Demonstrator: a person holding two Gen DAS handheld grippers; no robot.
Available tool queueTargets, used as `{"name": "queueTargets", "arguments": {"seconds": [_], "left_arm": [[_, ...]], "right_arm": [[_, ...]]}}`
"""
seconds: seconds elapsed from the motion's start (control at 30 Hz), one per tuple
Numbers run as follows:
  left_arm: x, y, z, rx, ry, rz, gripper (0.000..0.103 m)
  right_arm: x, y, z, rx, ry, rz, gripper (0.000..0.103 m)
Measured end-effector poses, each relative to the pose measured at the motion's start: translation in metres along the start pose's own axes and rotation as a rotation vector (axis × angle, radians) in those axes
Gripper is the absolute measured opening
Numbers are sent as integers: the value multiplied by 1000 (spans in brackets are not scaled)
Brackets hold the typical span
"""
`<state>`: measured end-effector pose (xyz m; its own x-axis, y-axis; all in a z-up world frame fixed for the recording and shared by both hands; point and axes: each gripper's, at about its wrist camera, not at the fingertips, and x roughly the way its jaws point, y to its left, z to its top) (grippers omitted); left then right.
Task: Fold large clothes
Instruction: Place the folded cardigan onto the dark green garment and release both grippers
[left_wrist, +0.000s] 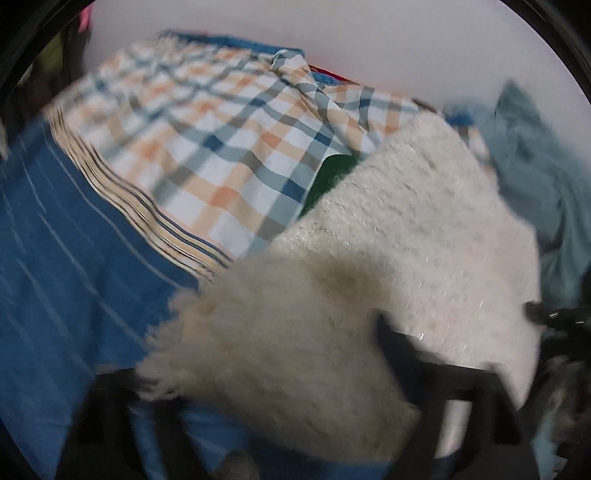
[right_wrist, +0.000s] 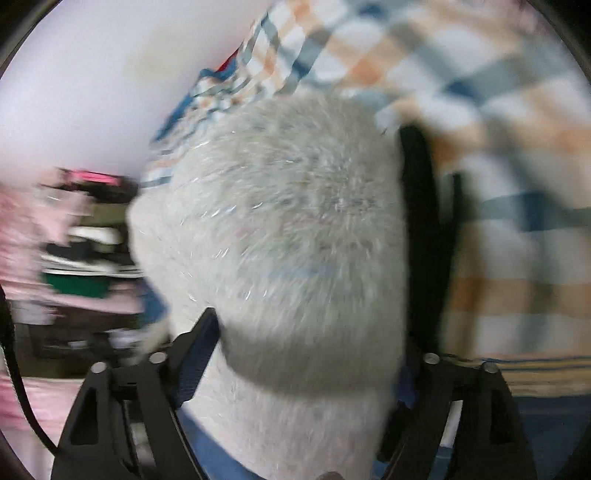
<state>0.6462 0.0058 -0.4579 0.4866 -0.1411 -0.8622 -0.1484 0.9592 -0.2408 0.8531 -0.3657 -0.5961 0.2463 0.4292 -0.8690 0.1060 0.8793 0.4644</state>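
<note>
A fluffy cream-white garment lies over a checked orange, blue and white cloth on a blue striped sheet. My left gripper has the fluffy garment bunched between its dark fingers; the left finger is mostly hidden under the fabric. In the right wrist view the same fluffy garment fills the space between the black fingers of my right gripper, which stand wide apart around the bulk. Both views are blurred.
A teal-blue garment lies at the right by the white wall. A dark green item peeks from under the checked cloth. In the right wrist view a cluttered pile of pink, green and dark clothes sits at the left.
</note>
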Motion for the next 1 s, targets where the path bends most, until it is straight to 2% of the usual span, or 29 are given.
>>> {"name": "queueTargets", "arguments": {"seconds": [0.03,0.13,0.2,0.27,0.3,0.43,0.53,0.83,1.0], "left_arm": [[-6,-4,-3,32,-14,25,94],[-25,-18,-12,119,-28,134,96],[-44,-25,-18,158,-56,162,99],[-70,-35,-26,210,-84,194,100],[-73,-35,-22,221,-90,202,100],[-123,-42,-23,253,-115,204,101],[-168,-46,-27,269,-136,187,101],[-317,-63,-53,302,-187,135,101],[-390,-67,-73,320,-223,105,101]], "right_arm": [[-9,20,-11,-21,-31,-81,90],[-29,43,-43,-83,-110,-315,90],[-40,50,-83,-128,-159,-468,91],[-51,73,-114,-142,-198,-543,91],[-61,72,-126,-141,-214,-553,91],[-107,99,-174,-145,-274,-602,91],[-157,133,-209,-136,-311,-611,91],[-295,201,-308,-91,-403,-601,91],[-375,247,-373,-82,-464,-648,91]]}}
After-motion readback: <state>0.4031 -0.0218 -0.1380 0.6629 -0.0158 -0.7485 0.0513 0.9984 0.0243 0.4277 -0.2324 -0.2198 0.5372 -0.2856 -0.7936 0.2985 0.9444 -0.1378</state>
